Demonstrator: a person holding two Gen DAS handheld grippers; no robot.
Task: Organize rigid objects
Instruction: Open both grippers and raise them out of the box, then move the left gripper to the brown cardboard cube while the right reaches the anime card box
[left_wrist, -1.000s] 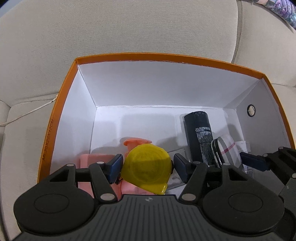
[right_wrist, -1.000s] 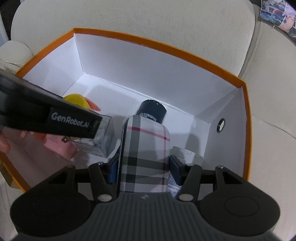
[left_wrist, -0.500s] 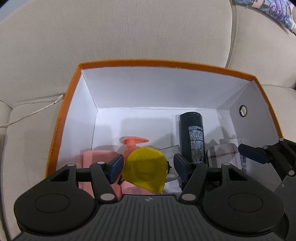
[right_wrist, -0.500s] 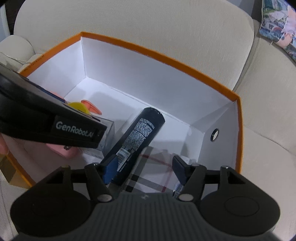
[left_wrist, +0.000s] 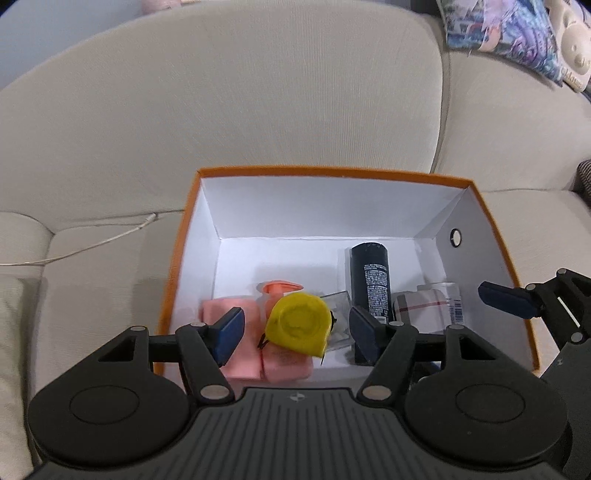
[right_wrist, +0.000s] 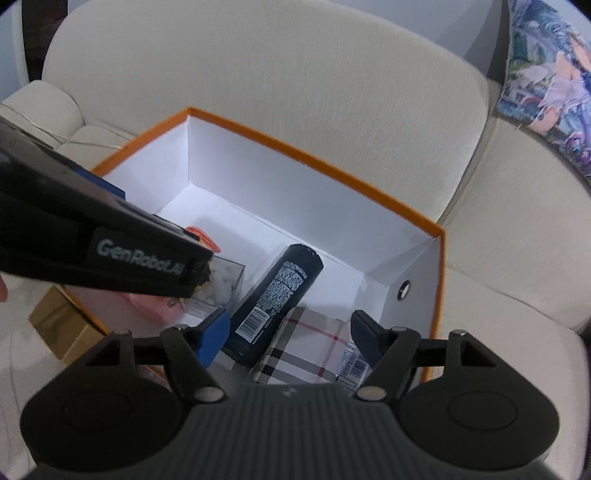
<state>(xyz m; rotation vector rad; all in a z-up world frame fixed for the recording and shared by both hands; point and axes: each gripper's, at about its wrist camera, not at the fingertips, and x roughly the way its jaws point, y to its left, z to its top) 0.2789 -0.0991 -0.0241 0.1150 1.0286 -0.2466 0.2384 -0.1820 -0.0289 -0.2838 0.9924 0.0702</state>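
Now both grippers, left gripper and right gripper, are opening empty above the box, tape measure and checked bottle lying below, released.

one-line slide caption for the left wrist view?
Left gripper, jaws opening and empty, above an orange box on a sofa, holding a yellow tape measure, pink bottles and black can.

A beige sofa, a printed cushion, and perhaps a thin cord.
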